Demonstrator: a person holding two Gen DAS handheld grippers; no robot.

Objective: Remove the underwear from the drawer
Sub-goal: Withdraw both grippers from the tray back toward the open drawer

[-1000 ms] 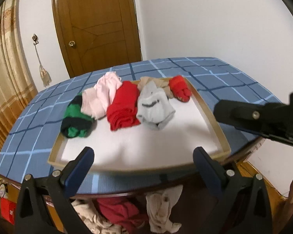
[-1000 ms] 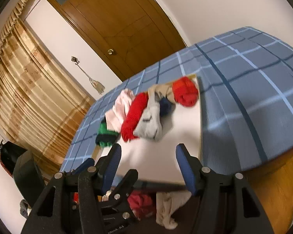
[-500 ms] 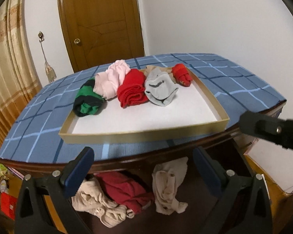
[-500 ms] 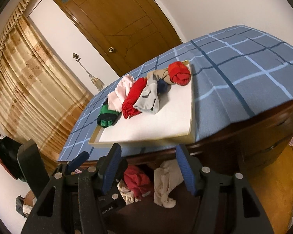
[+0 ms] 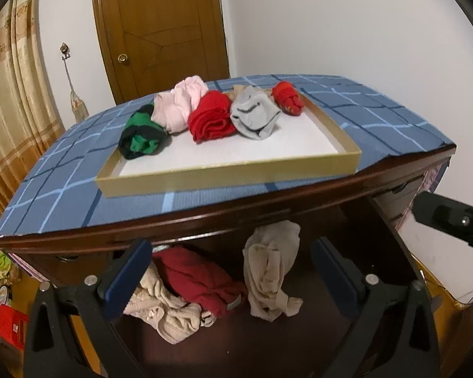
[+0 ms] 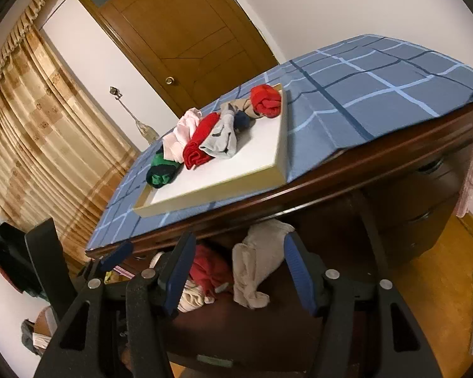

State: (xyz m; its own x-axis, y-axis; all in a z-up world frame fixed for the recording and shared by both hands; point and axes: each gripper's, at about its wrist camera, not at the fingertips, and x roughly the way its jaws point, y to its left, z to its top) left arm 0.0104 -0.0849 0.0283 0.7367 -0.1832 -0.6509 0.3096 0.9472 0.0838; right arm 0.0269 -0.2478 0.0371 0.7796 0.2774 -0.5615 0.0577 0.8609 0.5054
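Observation:
The open dark wooden drawer (image 5: 391, 249) under the tabletop holds a beige garment (image 5: 271, 271), a dark red garment (image 5: 198, 280) and a tan garment (image 5: 164, 312). They also show in the right wrist view: beige (image 6: 255, 267), red (image 6: 208, 267). My left gripper (image 5: 230, 277) is open and empty, just in front of the drawer. My right gripper (image 6: 239, 271) is open and empty, level with the drawer; the beige garment lies beyond and between its fingers. A shallow tan tray (image 5: 230, 174) on the table holds several rolled underwear pieces: green (image 5: 142, 132), pink (image 5: 179, 104), red (image 5: 211, 116), grey (image 5: 255, 113).
The table carries a blue checked cloth (image 5: 378, 110). A wooden door (image 5: 160, 31) and a white wall stand behind it. Curtains (image 6: 31, 110) hang at the left. More closed drawers (image 6: 425, 214) are at the right of the open one. The right gripper's body (image 5: 451, 217) shows at the right.
Both grippers have dropped from tabletop level down to the open drawer. The tray now sits higher in both views and the drawer's garments fill the lower part. Both stay open.

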